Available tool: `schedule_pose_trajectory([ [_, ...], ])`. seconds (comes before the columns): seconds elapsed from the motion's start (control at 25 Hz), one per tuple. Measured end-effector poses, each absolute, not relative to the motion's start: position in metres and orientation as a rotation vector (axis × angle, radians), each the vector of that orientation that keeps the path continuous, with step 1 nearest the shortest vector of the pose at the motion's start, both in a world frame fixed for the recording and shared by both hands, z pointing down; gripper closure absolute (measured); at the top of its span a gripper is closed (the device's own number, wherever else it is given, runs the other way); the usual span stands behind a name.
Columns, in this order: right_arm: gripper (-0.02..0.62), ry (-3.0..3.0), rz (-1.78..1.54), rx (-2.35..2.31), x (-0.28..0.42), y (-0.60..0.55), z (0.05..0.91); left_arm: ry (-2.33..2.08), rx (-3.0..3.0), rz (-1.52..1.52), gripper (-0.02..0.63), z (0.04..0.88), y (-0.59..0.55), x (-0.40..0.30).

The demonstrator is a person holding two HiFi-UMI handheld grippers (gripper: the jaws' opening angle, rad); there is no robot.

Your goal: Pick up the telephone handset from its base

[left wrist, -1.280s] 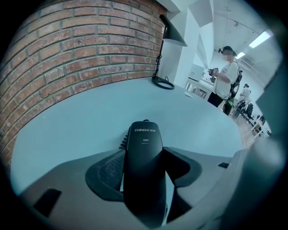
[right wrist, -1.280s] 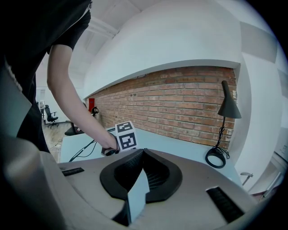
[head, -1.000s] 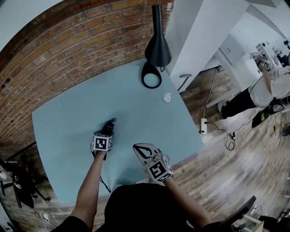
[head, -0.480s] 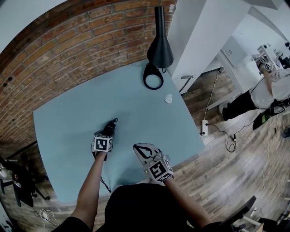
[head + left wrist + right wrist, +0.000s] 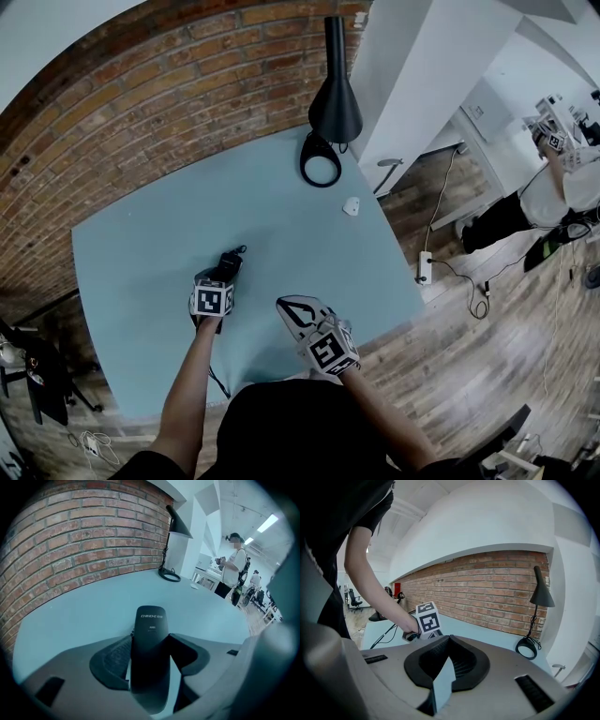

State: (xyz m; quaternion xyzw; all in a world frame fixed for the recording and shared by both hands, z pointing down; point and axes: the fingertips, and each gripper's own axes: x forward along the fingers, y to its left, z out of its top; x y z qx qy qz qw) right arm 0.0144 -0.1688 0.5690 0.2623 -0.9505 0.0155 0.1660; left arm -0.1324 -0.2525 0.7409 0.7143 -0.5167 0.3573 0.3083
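Black handset clamped in outstretched left hand-held gripper — right hand-held gripper closed, empty.

A pale blue table stands against a red brick wall. A black lamp stands at its far right corner, with a small white object near it. Further right, a white power strip lies on the wooden floor.

Black telephone handset clamped between jaws of the left gripper.
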Motion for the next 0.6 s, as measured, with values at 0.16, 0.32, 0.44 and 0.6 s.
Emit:
schedule_pose_trajectory([
  [0.16,0.580,-2.709,0.041,0.739,0.013,-0.168,0.570,-1.391,1.885,0.925,0.327,0.733,-0.254,-0.136],
  [0.32,0.580,-2.713,0.033,0.730,0.011,-0.168,0.568,-1.409,1.905,0.899,0.327,0.724,-0.257,-0.137],
  [0.44,0.580,-2.714,0.030,0.726,0.010,-0.169,0.568,-1.426,1.920,0.882,0.327,0.716,-0.259,-0.138],
  [0.6,0.580,-2.715,0.028,0.717,0.009,-0.169,0.568,-1.445,1.942,0.867,0.328,0.706,-0.262,-0.137],
])
